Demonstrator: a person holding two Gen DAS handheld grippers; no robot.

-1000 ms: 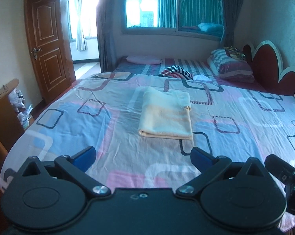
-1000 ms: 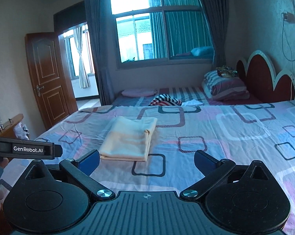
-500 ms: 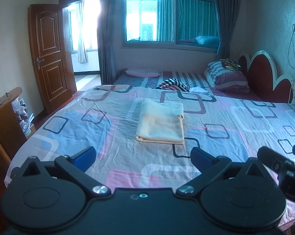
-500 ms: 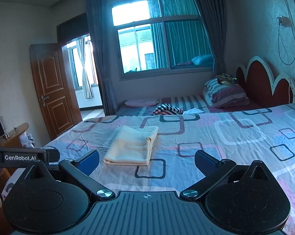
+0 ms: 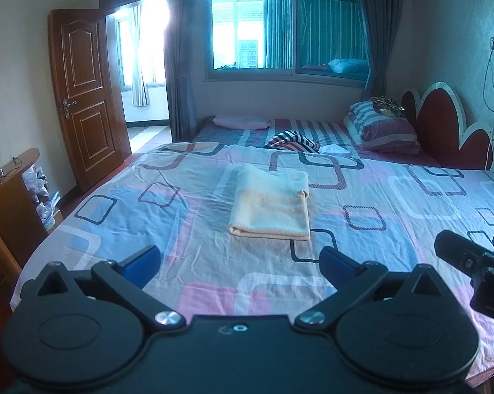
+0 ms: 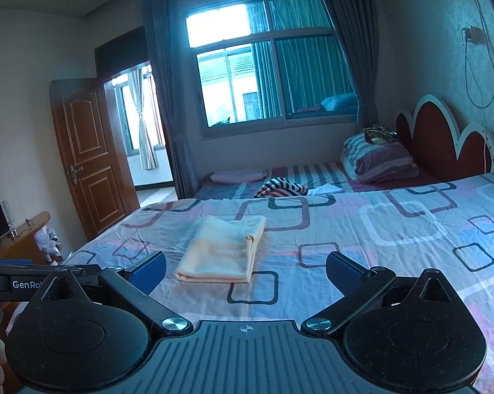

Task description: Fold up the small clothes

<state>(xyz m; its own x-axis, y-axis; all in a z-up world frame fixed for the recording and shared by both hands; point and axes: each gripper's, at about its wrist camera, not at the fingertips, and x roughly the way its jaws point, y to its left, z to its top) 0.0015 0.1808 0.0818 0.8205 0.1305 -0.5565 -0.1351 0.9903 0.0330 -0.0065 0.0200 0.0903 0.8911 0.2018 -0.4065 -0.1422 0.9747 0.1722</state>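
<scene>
Both views have pulled back; folded cream garment lies flat; left gripper and right gripper spread, empty.

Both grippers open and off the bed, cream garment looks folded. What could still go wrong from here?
1. The folded cream garment has its upper layer offset at the right edge; a further touch could shift the layers.
2. The right gripper and the left gripper sit side by side, close; moving in together risks a knock.
3. The striped garment lies crumpled on the far bed, so reaching it means passing over the finished fold.
</scene>
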